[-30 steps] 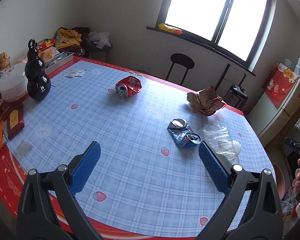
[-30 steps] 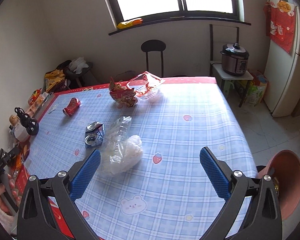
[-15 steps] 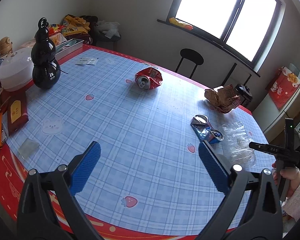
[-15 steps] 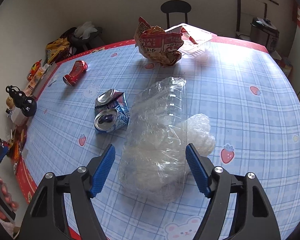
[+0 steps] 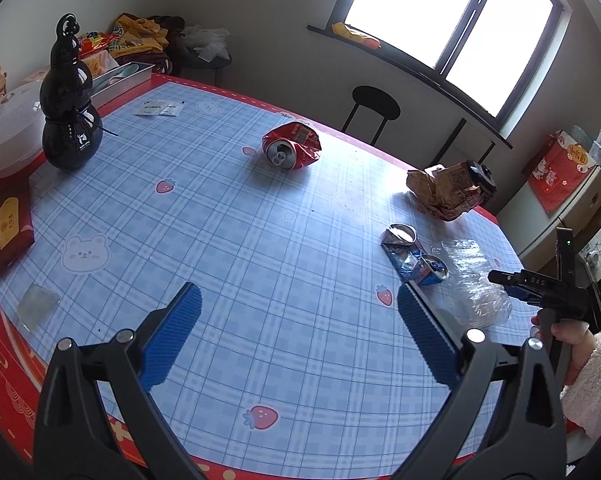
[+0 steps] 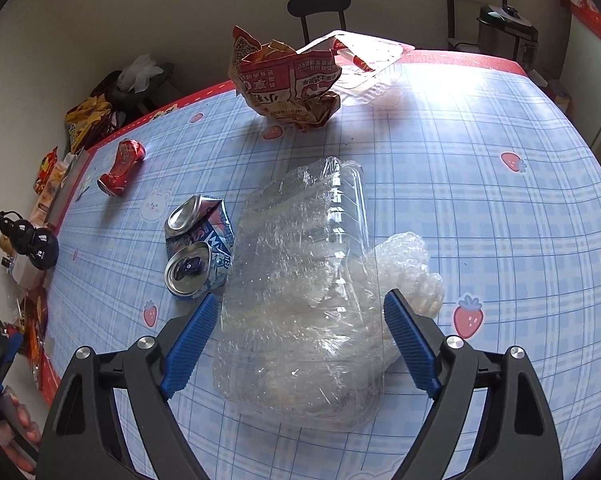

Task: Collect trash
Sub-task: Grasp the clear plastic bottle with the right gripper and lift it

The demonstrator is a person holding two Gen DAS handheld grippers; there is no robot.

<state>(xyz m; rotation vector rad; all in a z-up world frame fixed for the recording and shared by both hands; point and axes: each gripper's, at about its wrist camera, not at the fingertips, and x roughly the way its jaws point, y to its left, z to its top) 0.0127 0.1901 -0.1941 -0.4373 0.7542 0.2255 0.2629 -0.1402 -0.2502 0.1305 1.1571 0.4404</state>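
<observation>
My right gripper (image 6: 298,344) hangs over the crushed clear plastic container (image 6: 300,300) wrapped in cling film, which lies on the near right part of the blue checked tablecloth (image 6: 480,200). Its jaws have just been opening again after a brief narrowing. They straddle the container's near end without pressing it, so nothing is grasped yet. I judge this piece very light, springy and slick. The film will slide under the pads and the thin walls will buckle before they resist. I would therefore close across the near end where the wrap is bunched thickest, taking film and shell together, and not on the wad of bubble wrap (image 6: 408,264) that touches its right side and may come loose. Just left of the container, touching it or nearly so, lies a flattened blue drink can (image 6: 198,248). It looks stiffer, with sharp folds, and should be easy to pinch across its flat body. Farther off sit a crumpled snack bag (image 6: 288,84), a clear clamshell tray (image 6: 368,64) behind it, and a crushed red can (image 6: 121,166) to the far left. My left gripper (image 5: 298,330) is released and empty, held above bare cloth near the table's near edge.
</observation>
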